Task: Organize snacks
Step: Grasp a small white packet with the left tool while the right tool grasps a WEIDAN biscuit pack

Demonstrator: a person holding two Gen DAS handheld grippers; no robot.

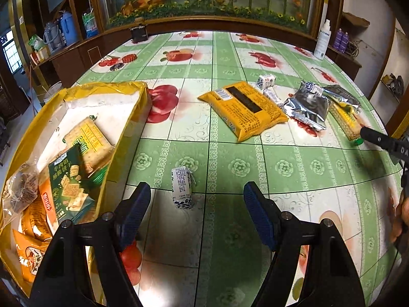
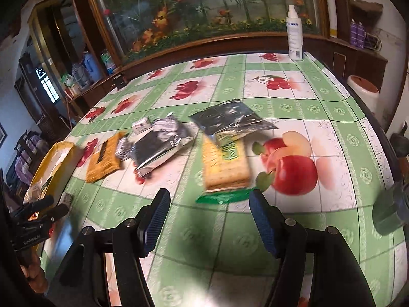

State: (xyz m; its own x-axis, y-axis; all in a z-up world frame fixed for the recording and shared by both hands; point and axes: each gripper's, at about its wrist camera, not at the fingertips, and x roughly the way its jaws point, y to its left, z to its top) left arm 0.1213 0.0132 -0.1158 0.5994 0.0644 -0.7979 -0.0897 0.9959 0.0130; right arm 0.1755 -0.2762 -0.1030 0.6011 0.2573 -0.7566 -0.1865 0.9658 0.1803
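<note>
Two fisheye views look down along hand-held grippers over a table (image 1: 230, 153) covered in a green and white fruit-print cloth. In the left wrist view, the left gripper (image 1: 196, 199) hangs with its blue-padded jaws apart and nothing between them; a small white wrapped candy (image 1: 182, 188) lies on the cloth just beyond the tips, slightly left of centre. At the left edge sits a yellow tray (image 1: 133, 112) already holding several snack packs. In the middle distance lie a yellow snack pack (image 1: 244, 110) and a crumpled silver pouch (image 1: 306, 107). In the right wrist view, the right gripper (image 2: 208, 213) also has its jaws apart and empty, facing a cracker pack (image 2: 225, 166) with a green end, lying lengthwise just ahead at centre frame, partly tucked under a dark foil bag (image 2: 230, 119). The step appears to be a two-handed pickup. To do it well, each gripper would likely need to straddle its snack squarely before closing. The cracker pack probably wants a light squeeze across its narrow sides, and a pull toward the viewer to slide it free of the foil bag.
</note>
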